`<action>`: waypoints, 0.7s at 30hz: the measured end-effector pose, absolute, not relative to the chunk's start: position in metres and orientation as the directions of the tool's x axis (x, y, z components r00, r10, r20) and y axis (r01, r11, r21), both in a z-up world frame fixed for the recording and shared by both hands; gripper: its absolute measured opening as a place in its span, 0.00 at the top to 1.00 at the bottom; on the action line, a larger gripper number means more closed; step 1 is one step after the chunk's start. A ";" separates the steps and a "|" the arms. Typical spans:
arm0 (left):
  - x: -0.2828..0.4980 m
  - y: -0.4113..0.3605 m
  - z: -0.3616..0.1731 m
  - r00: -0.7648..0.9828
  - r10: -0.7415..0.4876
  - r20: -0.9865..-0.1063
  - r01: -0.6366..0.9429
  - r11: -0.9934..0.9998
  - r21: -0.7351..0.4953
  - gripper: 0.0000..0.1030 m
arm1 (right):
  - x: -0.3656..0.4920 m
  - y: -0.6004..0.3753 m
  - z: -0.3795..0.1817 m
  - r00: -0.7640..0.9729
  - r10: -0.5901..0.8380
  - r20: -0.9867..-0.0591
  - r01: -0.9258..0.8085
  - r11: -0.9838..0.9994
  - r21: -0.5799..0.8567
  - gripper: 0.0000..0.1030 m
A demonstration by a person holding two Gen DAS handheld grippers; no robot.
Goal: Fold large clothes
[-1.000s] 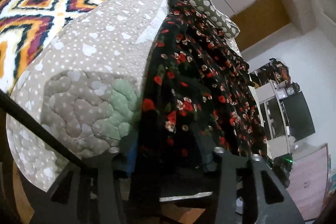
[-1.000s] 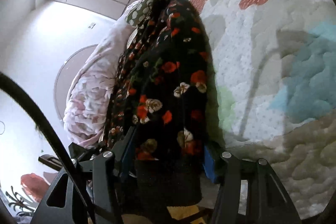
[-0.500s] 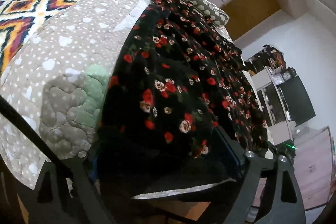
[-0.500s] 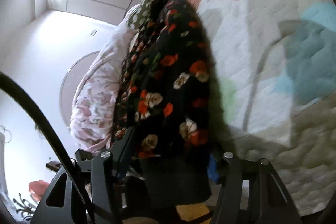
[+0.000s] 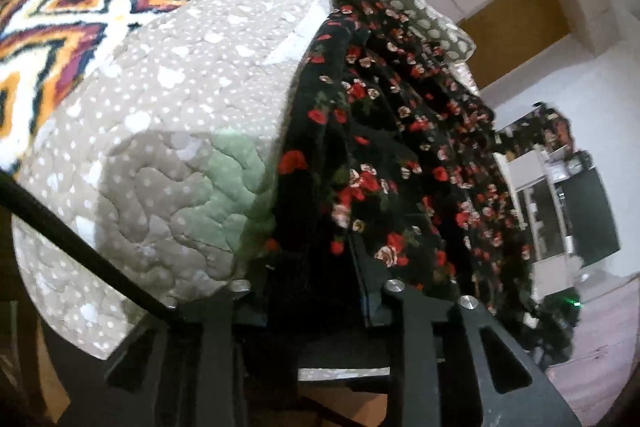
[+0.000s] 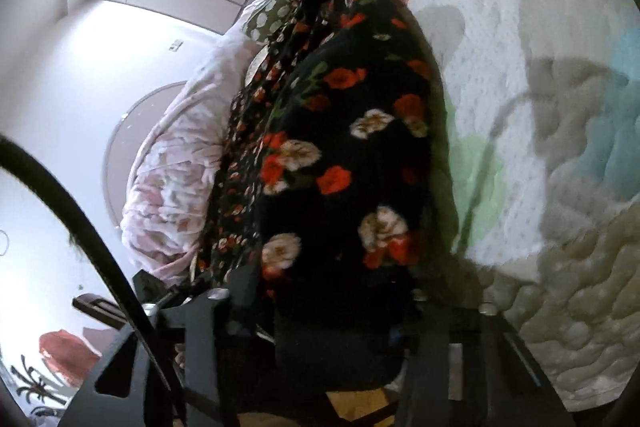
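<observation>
Black floral garment (image 5: 384, 155), one piece, clamped by left gripper (image 5: 312, 291) and right gripper (image 6: 320, 291).

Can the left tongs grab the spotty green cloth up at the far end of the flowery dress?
Probably not now: the left tongs look shut on the flowery dress, and the spotty green cloth lies at its far end.

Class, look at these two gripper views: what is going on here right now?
A person is folding a black floral garment on a bed with a quilted bedspread. Both hand-held grippers have it: the left gripper and the right gripper each have their jaws shut on its near edge. The garment stretches away toward a polka-dot cloth. No finished fold shows yet.
</observation>
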State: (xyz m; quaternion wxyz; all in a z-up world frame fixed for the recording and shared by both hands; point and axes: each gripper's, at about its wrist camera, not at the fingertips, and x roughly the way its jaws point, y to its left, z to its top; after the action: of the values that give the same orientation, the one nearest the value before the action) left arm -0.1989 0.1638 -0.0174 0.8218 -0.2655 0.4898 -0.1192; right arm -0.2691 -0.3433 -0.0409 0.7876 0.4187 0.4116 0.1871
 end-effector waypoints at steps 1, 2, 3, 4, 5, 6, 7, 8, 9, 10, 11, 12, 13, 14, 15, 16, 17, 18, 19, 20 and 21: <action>-0.198 0.165 -0.014 0.485 -0.459 -0.745 -0.073 0.827 -0.557 0.86 | -0.268 -0.345 -0.040 0.592 0.636 -0.494 0.061 0.577 0.815 0.70; -0.198 0.167 -0.011 0.486 -0.455 -0.746 -0.082 0.826 -0.557 0.88 | -0.268 -0.347 -0.037 0.595 0.632 -0.497 0.070 0.575 0.815 0.73; -0.201 0.168 -0.005 0.492 -0.446 -0.748 -0.087 0.830 -0.551 0.88 | -0.269 -0.349 -0.033 0.595 0.620 -0.511 0.081 0.586 0.806 0.77; -0.204 0.169 0.003 0.503 -0.436 -0.746 -0.081 0.836 -0.543 0.90 | -0.272 -0.350 -0.028 0.597 0.610 -0.521 0.085 0.598 0.797 0.81; -0.210 0.170 0.015 0.522 -0.426 -0.739 -0.070 0.842 -0.535 0.90 | -0.276 -0.352 -0.022 0.603 0.602 -0.524 0.081 0.607 0.791 0.83; -0.218 0.172 0.025 0.543 -0.417 -0.729 -0.061 0.846 -0.529 0.90 | -0.286 -0.356 -0.012 0.613 0.590 -0.526 0.071 0.622 0.780 0.87; -0.228 0.175 0.037 0.570 -0.416 -0.709 -0.046 0.845 -0.533 0.91 | -0.293 -0.358 -0.007 0.618 0.578 -0.533 0.069 0.636 0.769 0.88; -0.233 0.177 0.043 0.583 -0.415 -0.698 -0.042 0.843 -0.536 0.93 | -0.300 -0.364 -0.001 0.623 0.570 -0.535 0.062 0.646 0.761 0.88; -0.241 0.179 0.050 0.598 -0.411 -0.688 -0.039 0.842 -0.538 0.94 | -0.308 -0.369 0.002 0.626 0.569 -0.533 0.057 0.649 0.759 0.88; -0.248 0.180 0.054 0.606 -0.409 -0.682 -0.038 0.842 -0.539 0.94 | -0.314 -0.372 0.003 0.626 0.570 -0.533 0.055 0.649 0.759 0.88; -0.251 0.181 0.054 0.605 -0.415 -0.679 -0.036 0.838 -0.544 0.94 | -0.320 -0.373 0.002 0.623 0.572 -0.534 0.056 0.648 0.760 0.88; -0.253 0.181 0.054 0.603 -0.419 -0.679 -0.034 0.837 -0.546 0.94 | -0.324 -0.373 0.001 0.620 0.573 -0.537 0.059 0.648 0.759 0.88; -0.254 0.181 0.052 0.597 -0.418 -0.685 -0.033 0.840 -0.542 0.94 | -0.326 -0.372 -0.002 0.613 0.579 -0.538 0.059 0.645 0.762 0.88; -0.252 0.180 0.049 0.592 -0.414 -0.691 -0.035 0.844 -0.536 0.94 | -0.326 -0.371 -0.005 0.605 0.585 -0.539 0.058 0.643 0.763 0.88; -0.250 0.180 0.046 0.587 -0.412 -0.697 -0.042 0.845 -0.534 0.94 | -0.324 -0.370 -0.009 0.598 0.589 -0.544 0.060 0.644 0.763 0.88; -0.247 0.181 0.043 0.579 -0.411 -0.705 -0.053 0.843 -0.535 0.94 | -0.320 -0.368 -0.011 0.588 0.593 -0.550 0.063 0.644 0.762 0.88; -0.245 0.182 0.041 0.574 -0.408 -0.710 -0.064 0.842 -0.536 0.94 | -0.316 -0.366 -0.012 0.582 0.598 -0.551 0.060 0.644 0.763 0.88; -0.242 0.181 0.040 0.575 -0.406 -0.710 -0.068 0.842 -0.536 0.94 | -0.313 -0.364 -0.010 0.576 0.603 -0.552 0.052 0.646 0.761 0.88; -0.240 0.182 0.042 0.579 -0.404 -0.708 -0.069 0.841 -0.536 0.94 | -0.309 -0.364 -0.006 0.571 0.609 -0.550 0.038 0.650 0.759 0.88; -0.236 0.182 0.045 0.586 -0.405 -0.702 -0.068 0.839 -0.541 0.94 | -0.305 -0.363 0.001 0.569 0.616 -0.545 0.018 0.653 0.757 0.88; -0.232 0.182 0.049 0.591 -0.408 -0.696 -0.065 0.836 -0.545 0.94 | -0.301 -0.363 0.006 0.569 0.621 -0.540 0.002 0.655 0.756 0.88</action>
State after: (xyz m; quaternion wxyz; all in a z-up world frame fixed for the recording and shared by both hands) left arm -0.2322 0.1821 0.0486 0.8507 -0.2682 0.4407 -0.1010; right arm -0.3007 -0.3628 0.0063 0.8055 0.3683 0.4228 0.1920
